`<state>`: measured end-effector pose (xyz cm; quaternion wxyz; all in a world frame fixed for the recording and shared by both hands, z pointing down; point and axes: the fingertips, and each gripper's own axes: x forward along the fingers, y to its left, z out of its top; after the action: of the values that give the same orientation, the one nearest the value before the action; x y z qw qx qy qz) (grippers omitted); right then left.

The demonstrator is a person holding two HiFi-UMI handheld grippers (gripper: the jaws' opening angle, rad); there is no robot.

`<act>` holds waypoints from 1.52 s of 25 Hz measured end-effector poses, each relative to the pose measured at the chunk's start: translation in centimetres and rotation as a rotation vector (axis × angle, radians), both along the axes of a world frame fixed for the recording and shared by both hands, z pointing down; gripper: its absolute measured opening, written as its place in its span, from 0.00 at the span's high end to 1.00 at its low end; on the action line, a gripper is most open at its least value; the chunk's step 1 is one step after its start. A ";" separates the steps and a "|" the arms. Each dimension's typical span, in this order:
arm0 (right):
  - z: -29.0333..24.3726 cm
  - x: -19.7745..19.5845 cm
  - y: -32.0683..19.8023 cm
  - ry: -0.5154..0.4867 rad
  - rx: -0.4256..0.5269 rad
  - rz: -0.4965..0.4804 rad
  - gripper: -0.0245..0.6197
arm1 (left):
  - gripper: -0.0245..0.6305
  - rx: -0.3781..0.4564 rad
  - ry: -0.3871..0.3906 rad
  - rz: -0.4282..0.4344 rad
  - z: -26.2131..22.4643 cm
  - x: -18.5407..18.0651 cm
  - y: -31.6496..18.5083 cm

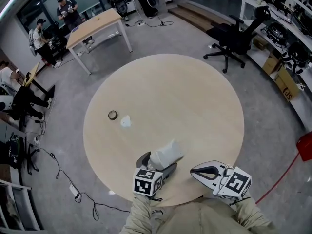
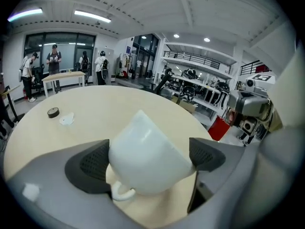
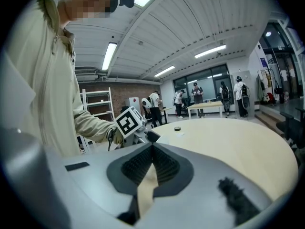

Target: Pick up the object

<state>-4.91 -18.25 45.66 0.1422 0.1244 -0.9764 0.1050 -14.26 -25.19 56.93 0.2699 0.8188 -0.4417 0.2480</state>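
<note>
A white mug (image 1: 165, 154) lies tilted on its side between the jaws of my left gripper (image 1: 157, 162), near the front edge of the round wooden table (image 1: 195, 96). In the left gripper view the mug (image 2: 147, 156) fills the gap, its handle pointing down and left, with both dark pads (image 2: 90, 168) against its sides. My left gripper (image 2: 148, 161) is shut on it. My right gripper (image 1: 194, 172) sits to the right of the mug at the table's front edge, apart from it. In the right gripper view its jaws (image 3: 152, 149) are shut together with nothing between them.
A small dark tape roll (image 1: 112, 115) and a white scrap (image 1: 126, 122) lie on the table's left side. A black office chair (image 1: 234, 38) stands at the far right, a rectangular table (image 1: 95, 26) and people at the far left. Cables (image 1: 63, 172) run along the floor at left.
</note>
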 end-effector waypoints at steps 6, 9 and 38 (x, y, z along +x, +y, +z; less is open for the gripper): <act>-0.6 0.1 1.0 -0.002 0.012 -0.005 0.96 | 0.18 0.051 0.009 -0.022 -2.4 -0.2 0.3; -0.8 0.3 1.5 -0.008 0.018 -0.003 0.96 | 0.19 0.070 0.009 -0.018 -3.2 0.0 0.6; -1.7 0.7 3.8 -0.025 0.053 0.018 0.96 | 0.22 0.147 0.032 -0.021 -6.3 0.3 2.5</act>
<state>-4.23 -14.43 43.95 0.1258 0.1358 -0.9793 0.0819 -13.95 -22.69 50.66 0.2189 0.8355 -0.4630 0.1989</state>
